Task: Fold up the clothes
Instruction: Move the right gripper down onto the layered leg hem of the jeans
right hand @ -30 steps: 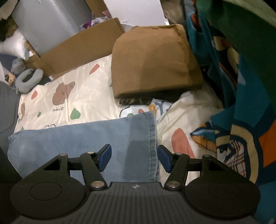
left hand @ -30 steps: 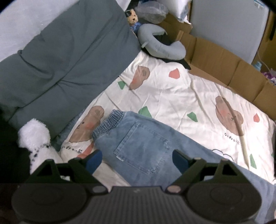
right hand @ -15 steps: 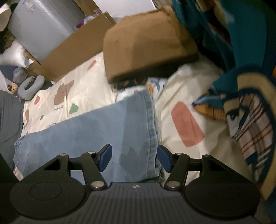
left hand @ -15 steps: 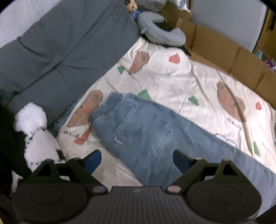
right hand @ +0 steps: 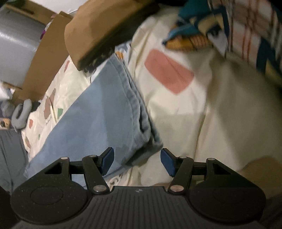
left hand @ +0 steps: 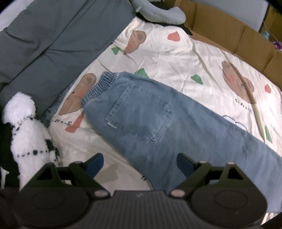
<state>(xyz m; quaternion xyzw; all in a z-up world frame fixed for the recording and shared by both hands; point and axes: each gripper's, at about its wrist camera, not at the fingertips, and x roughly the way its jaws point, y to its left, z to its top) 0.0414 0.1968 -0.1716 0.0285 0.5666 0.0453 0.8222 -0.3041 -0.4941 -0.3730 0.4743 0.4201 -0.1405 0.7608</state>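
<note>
between the blue fingers (left hand: pixel 96 163) of the left gripper (left hand: pixel 140 163), which stand wide apart with nothing pinched, lies the seat edge of the blue jeans (left hand: pixel 149 121); the left finger hangs over the cream printed bedsheet (left hand: pixel 176 58), the right one over denim. beyond the fingers the jeans lie flat on the sheet, back pocket (left hand: pixel 139 114) up, elastic waistband (left hand: pixel 99 88) toward the upper left, the leg running off to the lower right. left of the fingers sits a white fluffy plush (left hand: pixel 26 126); farther off are a grey quilt (left hand: pixel 47 42), a grey neck pillow (left hand: pixel 158 14) and cardboard (left hand: pixel 229 33) along the far edge of the bed.

under the right gripper (right hand: pixel 137 160), whose fingers (right hand: pixel 107 159) stand moderately apart and grip nothing, the hem end (right hand: pixel 139 114) of the jeans leg lies between them, reaching away to the upper left. past the hem rests a folded brown garment (right hand: pixel 98 30), and to the upper right a teal patterned cloth (right hand: pixel 238 30), blurred.
</note>
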